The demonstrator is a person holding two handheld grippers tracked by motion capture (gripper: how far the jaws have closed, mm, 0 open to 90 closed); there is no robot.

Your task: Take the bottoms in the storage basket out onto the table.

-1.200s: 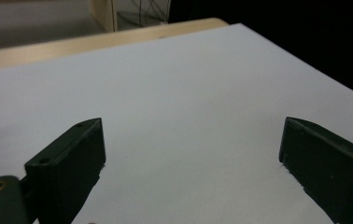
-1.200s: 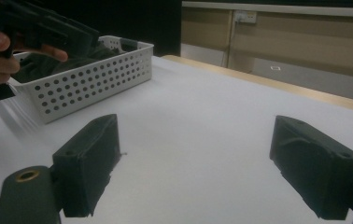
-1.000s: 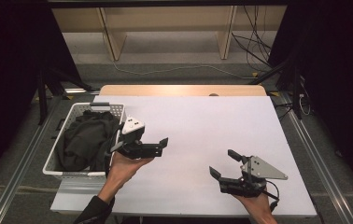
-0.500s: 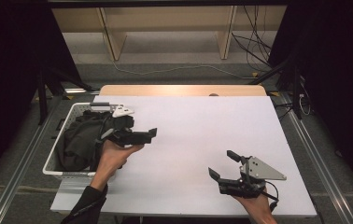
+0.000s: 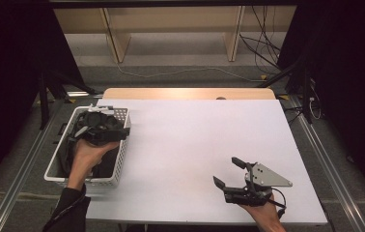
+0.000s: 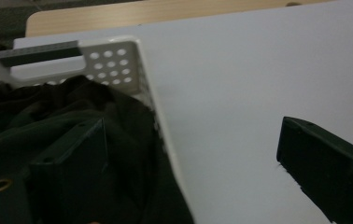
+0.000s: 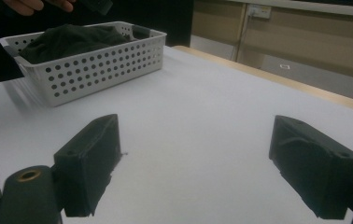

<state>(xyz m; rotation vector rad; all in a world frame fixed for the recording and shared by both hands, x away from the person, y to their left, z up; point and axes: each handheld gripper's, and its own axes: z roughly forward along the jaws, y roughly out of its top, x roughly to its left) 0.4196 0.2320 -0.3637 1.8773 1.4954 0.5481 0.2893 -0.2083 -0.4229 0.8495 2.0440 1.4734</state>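
1. Your left hand-held gripper (image 5: 104, 131) hangs over the basket (image 5: 119, 170), jaws spread wide and grasping nothing.
2. In the left gripper view, one jaw sits above the dark cloth (image 6: 72, 121) and the other above the bare tabletop (image 6: 240, 84), so the basket's perforated wall (image 6: 142, 79) runs between them.
3. The cloth lies heaped inside the basket, under that gripper.
4. Your right hand-held gripper (image 5: 229, 175) is released too, jaws apart, low over the tabletop, well apart from the basket, which stands far ahead of its jaws in the right gripper view (image 7: 95, 65).
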